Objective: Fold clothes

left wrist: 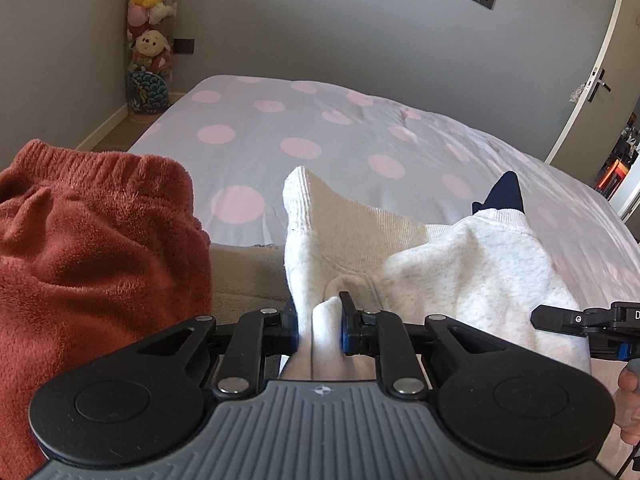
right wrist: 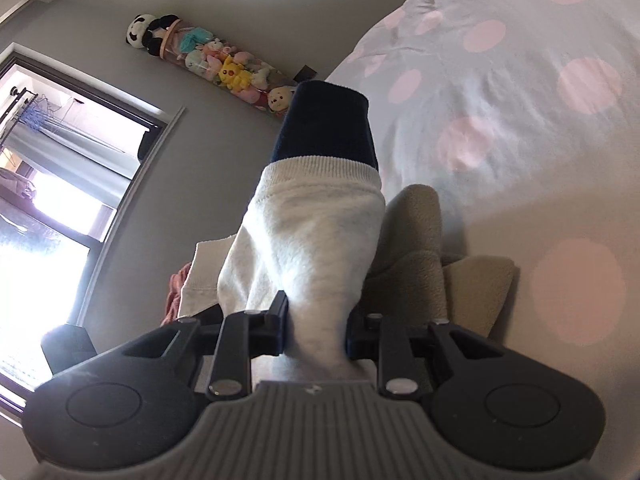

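Pale grey sweatshirt (left wrist: pixel 472 264) pinched in left tool (left wrist: pixel 319 330), right tool (right wrist: pixel 316 330) gripping its sleeve, lettering perhaps "D".

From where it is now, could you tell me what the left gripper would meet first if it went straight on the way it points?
The left gripper is already shut on a fold of the white sweatshirt, so it would push into more of that. Beyond lies beige cloth, then probably the dotted bed; depth is hard to judge.

fleecy sweatshirt (left wrist: pixel 460 264), fuzzy rust garment (left wrist: pixel 88 240)
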`<state>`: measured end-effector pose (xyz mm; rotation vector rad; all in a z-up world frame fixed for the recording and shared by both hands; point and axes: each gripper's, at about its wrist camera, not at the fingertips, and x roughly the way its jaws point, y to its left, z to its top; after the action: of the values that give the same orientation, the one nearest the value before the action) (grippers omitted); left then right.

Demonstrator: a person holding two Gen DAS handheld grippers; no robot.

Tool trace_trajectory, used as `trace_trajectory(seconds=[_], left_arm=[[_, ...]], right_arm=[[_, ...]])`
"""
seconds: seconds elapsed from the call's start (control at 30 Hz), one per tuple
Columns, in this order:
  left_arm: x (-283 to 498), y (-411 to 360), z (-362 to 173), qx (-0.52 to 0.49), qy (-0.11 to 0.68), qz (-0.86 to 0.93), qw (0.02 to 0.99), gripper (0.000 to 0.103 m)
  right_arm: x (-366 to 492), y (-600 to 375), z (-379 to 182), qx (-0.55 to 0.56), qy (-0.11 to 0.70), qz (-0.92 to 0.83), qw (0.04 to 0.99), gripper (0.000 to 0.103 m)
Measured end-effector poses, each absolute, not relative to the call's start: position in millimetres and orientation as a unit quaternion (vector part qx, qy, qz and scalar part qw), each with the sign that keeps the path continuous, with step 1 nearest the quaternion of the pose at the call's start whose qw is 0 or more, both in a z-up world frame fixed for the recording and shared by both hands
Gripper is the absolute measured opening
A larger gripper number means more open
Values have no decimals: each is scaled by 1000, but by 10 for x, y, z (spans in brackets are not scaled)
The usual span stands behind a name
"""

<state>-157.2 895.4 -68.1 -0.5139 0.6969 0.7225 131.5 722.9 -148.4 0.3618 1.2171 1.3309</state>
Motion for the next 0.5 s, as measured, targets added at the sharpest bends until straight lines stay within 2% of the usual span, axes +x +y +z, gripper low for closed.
trace_trajectory(seconds=[0.2,0.33,0.5], left_arm=[[-1519,9095,-909,-247,356,346,832,15],[-1370,9033,-996,-196,388,355,828,16],[-1291,9004,-899,-186,403,372,815,21]], right_arm=[[1394,7396,-1768,141,532,566,614,29],[1403,7523,-1942,125,538,556,621,32],[1388,7557,-1885,101,546,547,626,36]])
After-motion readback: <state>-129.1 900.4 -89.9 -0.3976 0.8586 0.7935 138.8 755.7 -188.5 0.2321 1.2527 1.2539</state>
